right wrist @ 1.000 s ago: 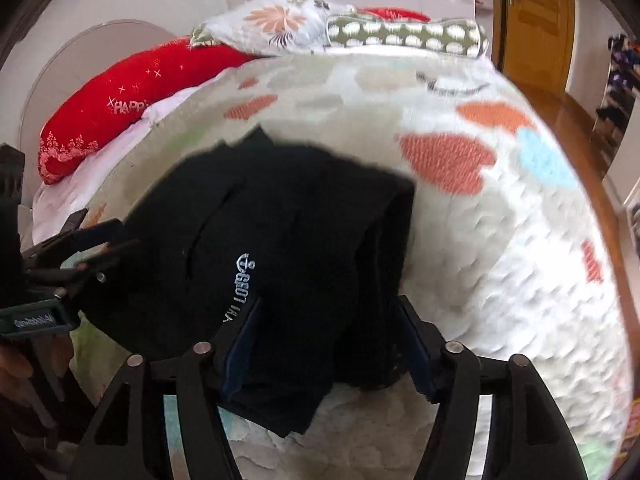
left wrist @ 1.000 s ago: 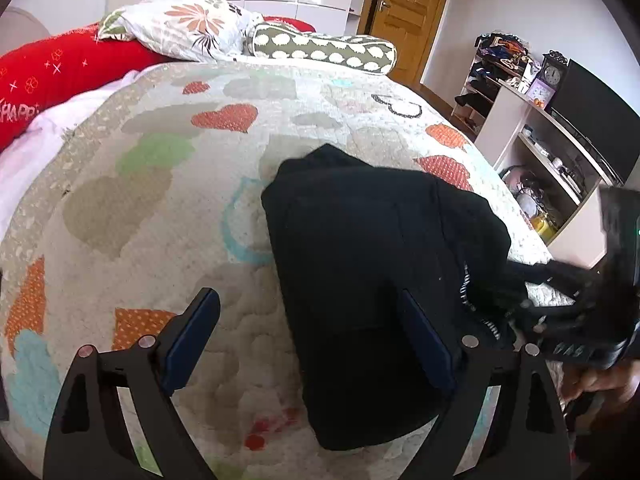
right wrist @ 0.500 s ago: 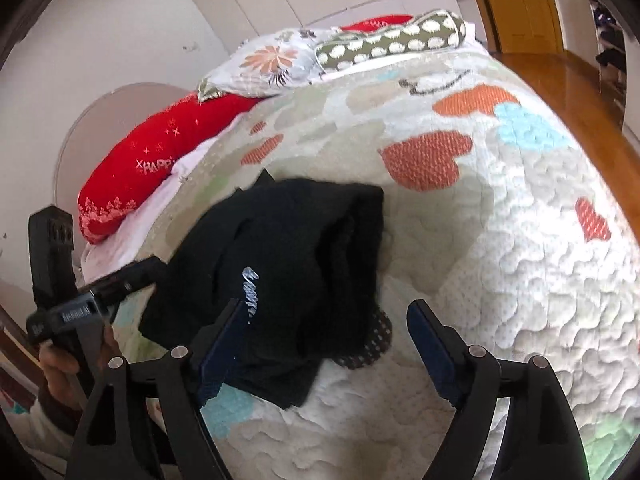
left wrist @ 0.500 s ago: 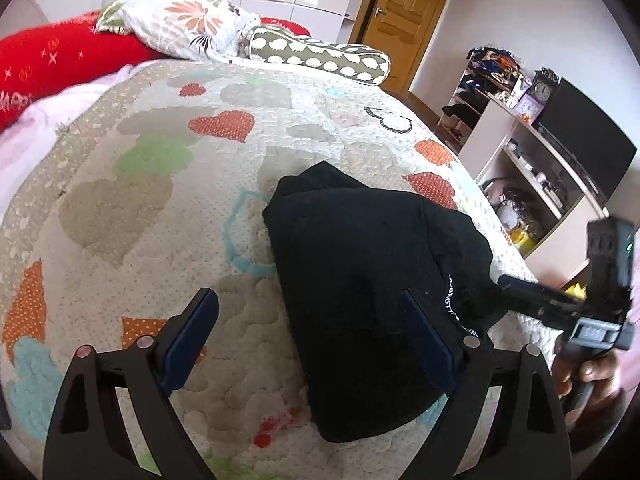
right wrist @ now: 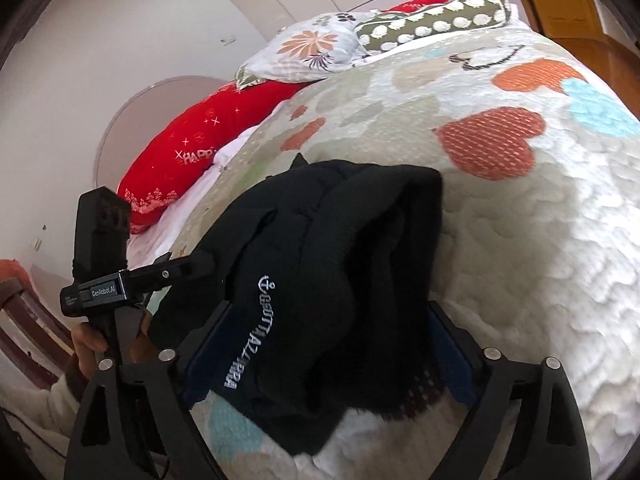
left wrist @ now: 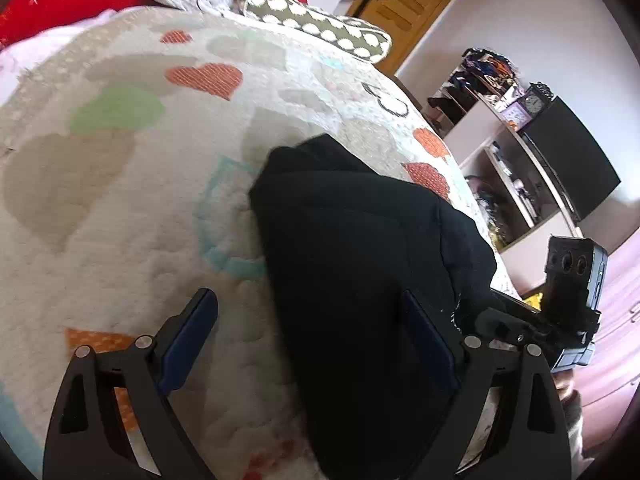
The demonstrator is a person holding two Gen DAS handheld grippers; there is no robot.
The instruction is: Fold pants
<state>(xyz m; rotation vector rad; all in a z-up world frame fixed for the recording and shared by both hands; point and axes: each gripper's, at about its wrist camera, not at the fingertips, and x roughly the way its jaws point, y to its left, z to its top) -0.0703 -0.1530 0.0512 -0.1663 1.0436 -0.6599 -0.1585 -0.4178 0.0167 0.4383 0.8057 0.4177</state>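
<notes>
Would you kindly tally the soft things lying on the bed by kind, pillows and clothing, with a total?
Pillows: 3 – red pillow, floral pillow, polka-dot pillow
Pants: 1 – black pants, folded on the heart quilt
Total: 4

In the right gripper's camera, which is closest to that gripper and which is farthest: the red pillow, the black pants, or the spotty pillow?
1. black pants: between the fingers of the right gripper.
2. red pillow: farther up, on the left.
3. spotty pillow: at the head of the bed, top right.
</notes>
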